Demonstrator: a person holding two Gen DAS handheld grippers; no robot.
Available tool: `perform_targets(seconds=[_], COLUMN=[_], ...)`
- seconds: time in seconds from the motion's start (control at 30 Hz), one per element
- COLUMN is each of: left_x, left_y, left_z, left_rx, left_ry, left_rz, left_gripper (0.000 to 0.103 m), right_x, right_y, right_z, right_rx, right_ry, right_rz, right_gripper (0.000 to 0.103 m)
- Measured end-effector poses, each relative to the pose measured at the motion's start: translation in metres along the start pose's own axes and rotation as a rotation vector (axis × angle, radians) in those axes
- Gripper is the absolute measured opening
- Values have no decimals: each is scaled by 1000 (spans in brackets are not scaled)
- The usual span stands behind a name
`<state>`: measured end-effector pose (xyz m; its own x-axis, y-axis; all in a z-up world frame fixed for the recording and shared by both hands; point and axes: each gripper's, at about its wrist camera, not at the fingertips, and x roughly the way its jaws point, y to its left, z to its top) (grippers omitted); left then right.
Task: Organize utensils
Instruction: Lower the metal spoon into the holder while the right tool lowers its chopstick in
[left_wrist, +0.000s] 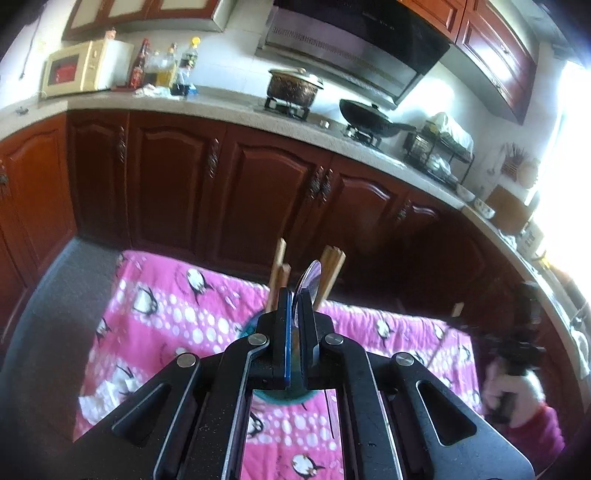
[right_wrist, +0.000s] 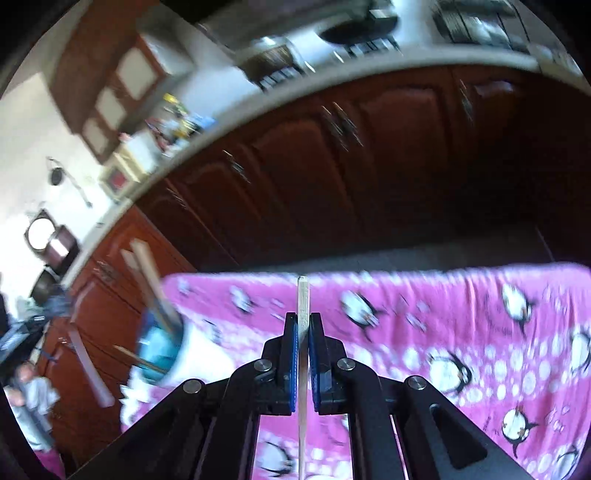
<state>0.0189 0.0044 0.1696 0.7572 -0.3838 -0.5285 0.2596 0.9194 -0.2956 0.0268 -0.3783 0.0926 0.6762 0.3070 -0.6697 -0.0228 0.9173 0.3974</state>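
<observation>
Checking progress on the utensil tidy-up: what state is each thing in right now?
left gripper: shut on the teal cup's rim
teal cup: lifted, tilted, holding chopsticks and a spoon
spoon: standing in the cup
right gripper: shut on a single chopstick
single chopstick: clamped, not yet in the cup

Each wrist view looks down along its fingers, close above the pink cloth (left_wrist: 166, 317). Both share it and the cabinets (right_wrist: 369, 155) across the upper frame.

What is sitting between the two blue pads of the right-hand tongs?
A single pale chopstick, pinched upright between the pads of the right tongs. The right wrist view shows it, above the pink penguin cloth.
</observation>
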Motion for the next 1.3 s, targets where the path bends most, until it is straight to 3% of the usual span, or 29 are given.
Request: perform_targets(seconds=[0.1,0.33,0.6,0.93,1.3], left_x=[-1,16,57,96,95], left_y=[3,14,19,27,18], left_z=[9,21,20,-1,-29], left_rx=[19,47,74,104,141], left_ry=[-32,-79,-79,-47,-27], left_rz=[45,143,211,251,246], left_gripper=[2,2,2,2,2], right_x=[-28,-52,-15,55,91], right_y=[32,103,166,192,178], right_z=[16,48,66,47,11], right_rx=[-63,-146,-200,-291,-303], right_ry=[-64,-165,-227,-191,-95], right_rz=[49,149,187,132,106], right_gripper=[5,5,5,5,5])
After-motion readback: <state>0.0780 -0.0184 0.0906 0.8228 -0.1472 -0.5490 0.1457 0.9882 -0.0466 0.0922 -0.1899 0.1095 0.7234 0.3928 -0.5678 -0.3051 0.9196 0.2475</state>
